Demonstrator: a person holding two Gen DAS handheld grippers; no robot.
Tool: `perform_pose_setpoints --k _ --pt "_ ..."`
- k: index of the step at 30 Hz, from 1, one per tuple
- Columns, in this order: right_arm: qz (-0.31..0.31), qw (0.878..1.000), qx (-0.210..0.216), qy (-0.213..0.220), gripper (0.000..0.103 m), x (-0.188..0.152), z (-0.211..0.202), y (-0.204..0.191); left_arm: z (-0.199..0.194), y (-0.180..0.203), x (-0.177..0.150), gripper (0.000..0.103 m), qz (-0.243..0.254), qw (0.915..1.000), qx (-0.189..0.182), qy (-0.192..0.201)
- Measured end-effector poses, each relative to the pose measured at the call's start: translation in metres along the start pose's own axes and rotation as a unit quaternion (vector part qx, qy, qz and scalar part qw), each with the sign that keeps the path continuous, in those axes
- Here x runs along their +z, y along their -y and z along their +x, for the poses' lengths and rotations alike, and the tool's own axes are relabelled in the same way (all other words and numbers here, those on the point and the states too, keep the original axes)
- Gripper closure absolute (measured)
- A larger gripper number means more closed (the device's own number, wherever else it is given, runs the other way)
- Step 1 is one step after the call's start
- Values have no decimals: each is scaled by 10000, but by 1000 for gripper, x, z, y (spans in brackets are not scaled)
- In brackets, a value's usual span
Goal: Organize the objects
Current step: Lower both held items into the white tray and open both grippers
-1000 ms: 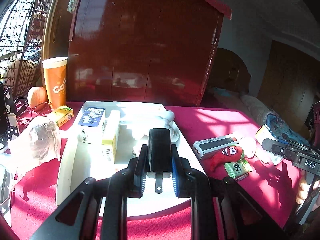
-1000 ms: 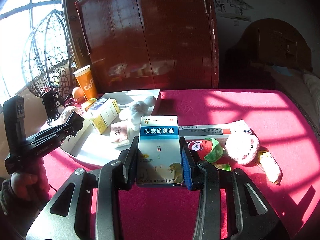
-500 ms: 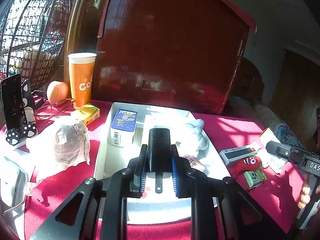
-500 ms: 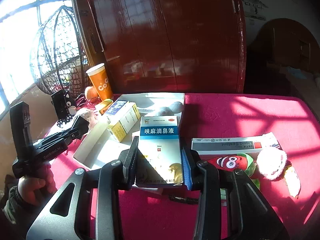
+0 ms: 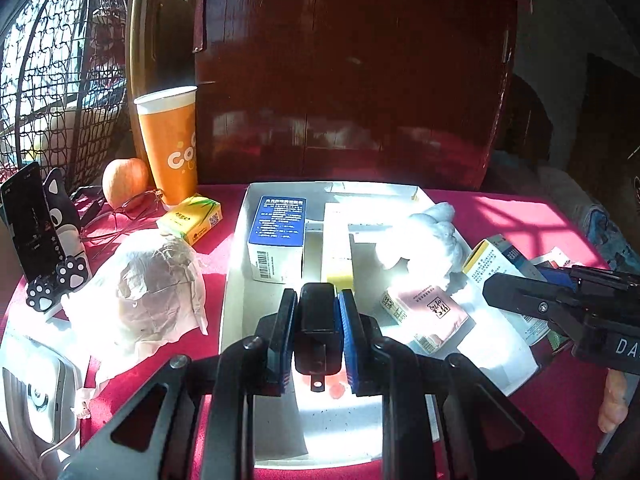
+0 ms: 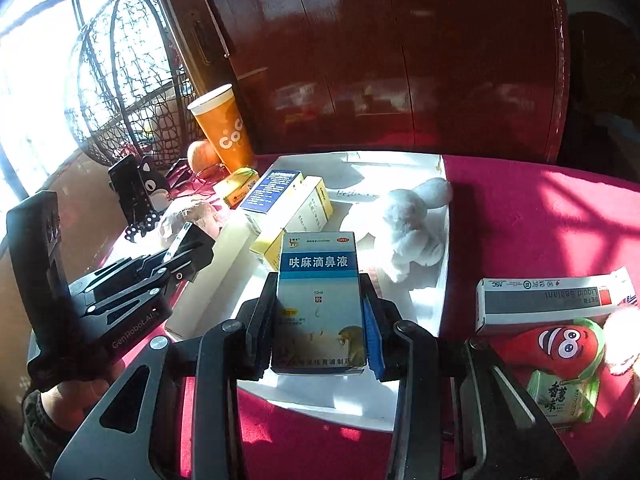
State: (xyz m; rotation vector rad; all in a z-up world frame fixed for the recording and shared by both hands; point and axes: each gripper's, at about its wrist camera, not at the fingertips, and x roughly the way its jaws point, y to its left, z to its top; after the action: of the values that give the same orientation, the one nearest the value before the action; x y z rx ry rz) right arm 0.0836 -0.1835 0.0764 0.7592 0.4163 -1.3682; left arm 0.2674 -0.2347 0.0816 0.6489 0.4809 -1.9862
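Note:
My left gripper is shut on a black plug adapter and holds it over the near part of a white tray. My right gripper is shut on a blue-and-white nasal drops box over the tray's front edge. In the tray lie a blue-topped box, a yellow-ended box, a white plush toy and a pink packet. The right gripper shows at the right of the left wrist view; the left gripper shows at the left of the right wrist view.
On the red cloth right of the tray lie a long sealant box, a red plush toy and a green packet. Left of it are an orange cup, an apple, a yellow-green box, wrapped paper and a phone stand.
Both grippers have moved closer over the tray with their objects still held. The right gripper has shifted left, from the red cloth to the tray's front edge.

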Motion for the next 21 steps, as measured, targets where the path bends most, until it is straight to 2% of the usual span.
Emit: perform_pose_setpoints --k 5,11,13,14,15,17,20,21 --pt "-56 9998 2 -183 67 -6 23 -15 8 4 -4 83 131 9997 177 -100" --pt "-168 9993 -290 -159 66 -14 33 -17 8 6 -4 82 262 9985 488 -53" --pt "-210 9990 -376 -112 62 -16 31 -17 7 4 -3 70 174 9983 555 -25" --pt "-243 9988 -424 -91 44 -16 30 -17 6 2 -3 47 114 9979 637 18" --pt "-242 9982 -557 -26 36 -17 28 -15 4 -1 -3 22 40 9966 818 63" --pt "-188 9976 -656 98 17 -17 22 -10 0 -12 -2 0 -194 9949 977 154" --pt "-51 9966 -795 208 2 -20 15 -2 -2 -21 -3 0 -431 9937 1032 120" --pt "-30 9962 -829 251 0 -21 13 -1 -3 -21 -3 0 -430 9933 1065 117"
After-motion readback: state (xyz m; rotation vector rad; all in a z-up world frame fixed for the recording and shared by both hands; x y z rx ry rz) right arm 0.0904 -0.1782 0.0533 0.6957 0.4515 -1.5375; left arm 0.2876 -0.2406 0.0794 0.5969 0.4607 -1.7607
